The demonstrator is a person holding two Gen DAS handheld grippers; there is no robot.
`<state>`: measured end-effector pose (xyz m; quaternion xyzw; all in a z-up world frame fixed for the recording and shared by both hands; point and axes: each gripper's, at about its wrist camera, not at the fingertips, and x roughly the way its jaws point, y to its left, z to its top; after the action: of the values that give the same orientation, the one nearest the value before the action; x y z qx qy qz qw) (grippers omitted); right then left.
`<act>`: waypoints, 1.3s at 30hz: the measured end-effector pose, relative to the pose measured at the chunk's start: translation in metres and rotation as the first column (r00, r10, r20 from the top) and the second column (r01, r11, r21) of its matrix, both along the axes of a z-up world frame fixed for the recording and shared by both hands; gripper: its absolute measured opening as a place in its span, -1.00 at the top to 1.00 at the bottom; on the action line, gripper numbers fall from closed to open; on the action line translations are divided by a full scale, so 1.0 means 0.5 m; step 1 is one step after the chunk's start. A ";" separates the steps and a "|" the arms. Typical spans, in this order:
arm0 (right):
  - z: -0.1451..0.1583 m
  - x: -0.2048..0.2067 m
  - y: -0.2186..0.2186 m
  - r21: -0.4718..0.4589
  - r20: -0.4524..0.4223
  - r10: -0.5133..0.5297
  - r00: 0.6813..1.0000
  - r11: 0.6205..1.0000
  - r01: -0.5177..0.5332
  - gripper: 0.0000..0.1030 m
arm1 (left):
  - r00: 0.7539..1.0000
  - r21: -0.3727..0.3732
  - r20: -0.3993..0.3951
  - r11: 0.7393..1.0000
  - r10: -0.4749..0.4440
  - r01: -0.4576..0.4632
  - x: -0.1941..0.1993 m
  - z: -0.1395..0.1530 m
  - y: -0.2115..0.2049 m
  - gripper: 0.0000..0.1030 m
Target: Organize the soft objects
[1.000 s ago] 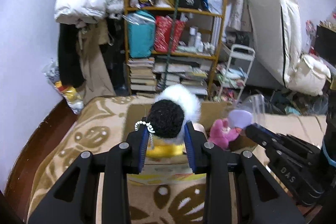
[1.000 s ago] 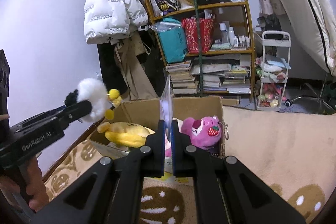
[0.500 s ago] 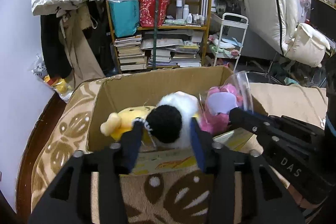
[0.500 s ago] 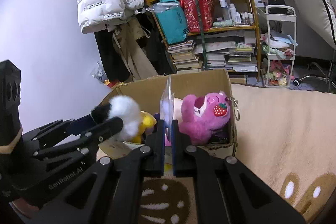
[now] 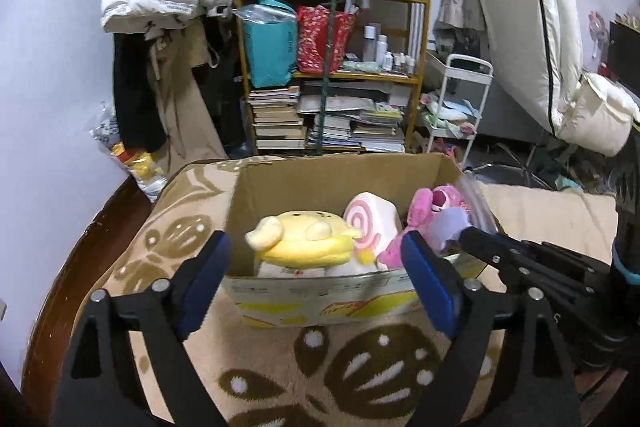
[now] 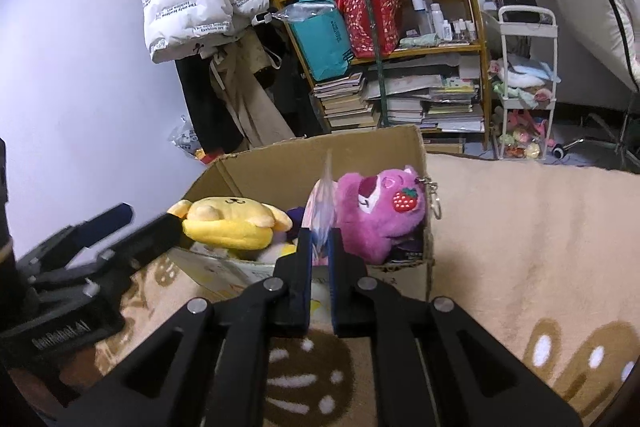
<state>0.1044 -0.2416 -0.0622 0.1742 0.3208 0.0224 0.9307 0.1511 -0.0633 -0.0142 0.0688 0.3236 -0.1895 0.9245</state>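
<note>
Now my left gripper (image 5: 316, 277) opening, nothing between jaws. My right gripper (image 6: 320, 247) pinches clear plastic packet (image 6: 325, 203) over cardboard box (image 5: 340, 183), ready to drop beside yellow plush (image 5: 304, 239).

Cluttered wooden shelf (image 5: 332, 75), lavender wall (image 5: 52, 75)

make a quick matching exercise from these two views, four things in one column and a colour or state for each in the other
Things:
1. yellow plush
2. pink bear
3. left tool
4. right tool

States:
a. nipping a clear plastic bag
b. strawberry on its cheek
c. jaws opening, nothing between
d. lying at the cardboard box left side

Pairs: 1-d, 2-b, 3-c, 4-a
</note>
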 end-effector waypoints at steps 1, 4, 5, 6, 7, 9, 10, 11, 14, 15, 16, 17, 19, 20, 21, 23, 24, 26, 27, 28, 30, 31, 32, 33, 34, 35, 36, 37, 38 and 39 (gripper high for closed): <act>0.003 -0.003 -0.001 -0.003 0.002 -0.001 1.000 1.000 0.001 0.82 | 1.000 -0.010 0.002 1.000 0.016 -0.016 -0.006 0.007 0.010 -0.74; 0.014 -0.010 0.001 -0.012 0.009 0.001 1.000 1.000 -0.001 0.76 | 0.998 -0.031 0.017 0.998 0.056 -0.056 -0.018 0.025 0.035 -0.84; 0.018 -0.011 0.002 -0.012 0.009 0.005 1.000 1.000 -0.005 0.67 | 0.998 -0.034 0.022 0.997 0.066 -0.066 -0.021 0.029 0.040 -0.87; 0.021 -0.011 0.003 -0.014 0.011 0.004 1.000 1.000 -0.004 0.51 | 0.996 -0.037 0.030 0.996 0.081 -0.080 -0.026 0.037 0.049 -0.88; 0.023 -0.013 0.004 -0.018 0.013 -0.001 1.000 1.000 0.001 0.41 | 0.995 -0.036 0.038 0.995 0.095 -0.094 -0.031 0.046 0.057 -0.90; 0.029 -0.019 0.006 -0.033 0.026 -0.023 0.999 0.999 0.024 0.12 | 0.992 -0.029 0.058 0.994 0.111 -0.109 -0.040 0.064 0.074 -0.92; 0.034 -0.022 0.009 -0.049 0.033 -0.036 0.999 0.998 0.037 0.11 | 0.991 -0.026 0.070 0.993 0.116 -0.114 -0.045 0.073 0.081 -0.94; 0.039 -0.026 0.011 -0.064 0.038 -0.041 0.998 0.997 0.043 0.10 | 0.990 -0.023 0.078 0.993 0.118 -0.116 -0.049 0.081 0.084 -0.94; 0.061 -0.041 0.025 -0.114 0.063 -0.025 0.998 0.993 0.032 0.01 | 0.986 -0.033 0.104 0.991 0.133 -0.130 -0.061 0.114 0.099 -0.96; 0.067 -0.045 0.028 -0.126 0.072 -0.021 0.997 0.992 0.029 -0.13 | 0.985 -0.042 0.105 0.990 0.137 -0.133 -0.064 0.125 0.104 -0.96; 0.077 -0.056 0.034 -0.141 0.090 -0.013 0.996 0.990 0.025 -0.20 | 0.984 -0.056 0.107 0.989 0.140 -0.135 -0.071 0.140 0.112 -0.97; 0.084 -0.065 0.035 -0.146 0.102 -0.010 0.995 0.989 0.025 -0.33 | 0.984 -0.064 0.108 0.989 0.143 -0.137 -0.074 0.147 0.115 -0.98; 0.097 -0.082 0.039 -0.152 0.120 -0.012 0.993 0.988 0.030 -0.49 | 0.980 -0.072 0.122 0.986 0.158 -0.151 -0.087 0.168 0.127 -0.98; 0.103 -0.094 0.040 -0.158 0.126 -0.017 0.992 0.987 0.038 -0.58 | 0.978 -0.067 0.133 0.986 0.163 -0.155 -0.094 0.176 0.131 -0.98; 0.109 -0.101 0.040 -0.162 0.130 -0.020 0.991 0.986 0.041 -0.64 | 0.975 -0.057 0.148 0.985 0.167 -0.160 -0.104 0.186 0.138 -0.98; 0.122 -0.121 0.041 -0.180 0.142 -0.026 0.989 0.982 0.051 -0.75 | 0.970 -0.042 0.170 0.985 0.172 -0.168 -0.124 0.195 0.148 -0.98; 0.128 -0.129 0.043 -0.188 0.149 -0.028 0.988 0.981 0.056 -0.81 | 0.967 -0.038 0.183 0.984 0.176 -0.172 -0.135 0.198 0.154 -0.98; 0.147 -0.147 0.039 -0.197 0.173 -0.032 0.984 0.978 0.067 -0.90 | 0.960 -0.041 0.205 0.982 0.190 -0.186 -0.158 0.202 0.169 -0.98; 0.155 -0.155 0.036 -0.195 0.184 -0.037 0.982 0.978 0.074 -0.99 | 0.957 -0.048 0.209 0.979 0.202 -0.196 -0.167 0.202 0.177 -0.98; 0.163 -0.166 0.032 -0.189 0.197 -0.047 0.979 0.978 0.085 -1.00 | 0.954 -0.063 0.205 0.975 0.219 -0.211 -0.178 0.200 0.189 -0.98; 0.173 -0.187 0.023 -0.174 0.212 -0.068 0.975 0.979 0.106 -1.00 | 0.953 -0.088 0.193 0.972 0.233 -0.219 -0.191 0.197 0.205 -0.98; 0.175 -0.193 0.019 -0.171 0.211 -0.075 0.975 0.979 0.113 -1.00 | 0.952 -0.104 0.193 0.969 0.240 -0.223 -0.201 0.196 0.215 -0.98; 0.178 -0.201 0.015 -0.171 0.205 -0.087 0.975 0.978 0.123 -1.00 | 0.948 -0.111 0.201 0.967 0.248 -0.230 -0.214 0.193 0.225 -0.98; 0.180 -0.207 0.013 -0.174 0.201 -0.096 0.975 0.976 0.132 -1.00 | 0.945 -0.110 0.208 0.966 0.252 -0.233 -0.218 0.193 0.229 -0.98; 0.183 -0.214 0.011 -0.179 0.199 -0.105 0.974 0.973 0.142 -1.00 | 0.941 -0.103 0.220 0.966 0.256 -0.238 -0.227 0.191 0.234 -0.98; 0.187 -0.223 0.010 -0.189 0.201 -0.114 0.973 0.970 0.153 -1.00 | 0.938 -0.096 0.229 0.965 0.259 -0.243 -0.235 0.188 0.238 -0.98; 0.191 -0.229 0.010 -0.195 0.205 -0.120 0.971 0.968 0.161 -1.00 | 0.936 -0.090 0.235 0.965 0.261 -0.247 -0.242 0.185 0.242 -0.98; 0.195 -0.237 0.009 -0.200 0.210 -0.126 0.970 0.965 0.169 -1.00 | 0.935 -0.084 0.240 0.965 0.263 -0.250 -0.249 0.180 0.247 -0.98; 0.200 -0.245 0.009 -0.203 0.215 -0.131 0.968 0.963 0.175 -1.00 | 0.934 -0.081 0.240 0.964 0.264 -0.251 -0.253 0.176 0.249 -0.98; 0.202 -0.252 0.009 -0.204 0.218 -0.134 0.967 0.962 0.180 -1.00 | 0.935 -0.078 0.238 0.964 0.264 -0.253 -0.254 0.170 0.251 -0.98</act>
<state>-0.0217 -0.2373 0.0388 0.0910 0.2104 -0.0702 0.9708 0.0240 0.0622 0.0707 0.0273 0.2084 -0.0637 0.9756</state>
